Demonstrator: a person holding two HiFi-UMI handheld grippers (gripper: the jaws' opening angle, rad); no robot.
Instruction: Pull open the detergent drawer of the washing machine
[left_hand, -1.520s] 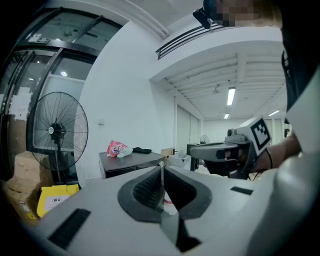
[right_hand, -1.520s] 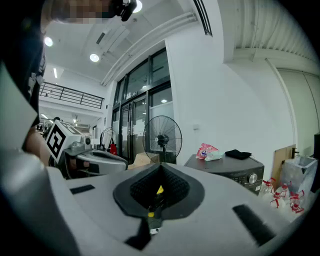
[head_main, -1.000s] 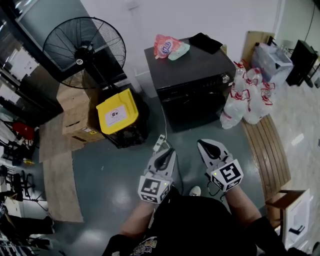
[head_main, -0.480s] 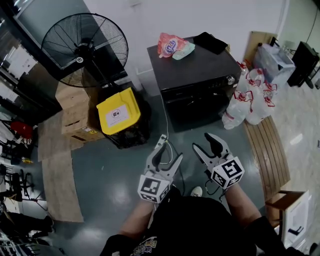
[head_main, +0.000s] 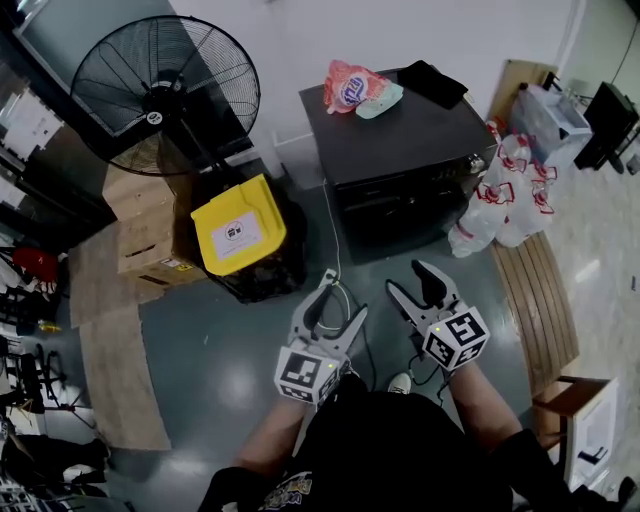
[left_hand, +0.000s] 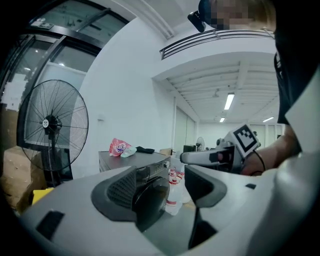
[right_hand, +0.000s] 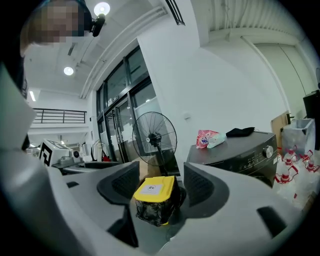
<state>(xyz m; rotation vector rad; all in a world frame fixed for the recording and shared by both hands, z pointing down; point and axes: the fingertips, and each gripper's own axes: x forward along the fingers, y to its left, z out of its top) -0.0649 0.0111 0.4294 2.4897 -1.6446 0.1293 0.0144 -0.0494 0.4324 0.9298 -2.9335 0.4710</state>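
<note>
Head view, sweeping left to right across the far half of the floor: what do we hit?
In order: fan → yellow-lidded bin → washing machine → plastic jugs.

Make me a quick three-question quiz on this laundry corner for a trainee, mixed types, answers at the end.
1. True or false: the top of the washing machine is bare.
2. In the head view, what stands just left of the machine? A) yellow-lidded bin B) blue bucket C) ladder
3. Fill in: there, the white jugs stand at the machine's ___ side.
Key: 1 false, a pink bag and dark cloth lie there; 2 A; 3 right.
</note>
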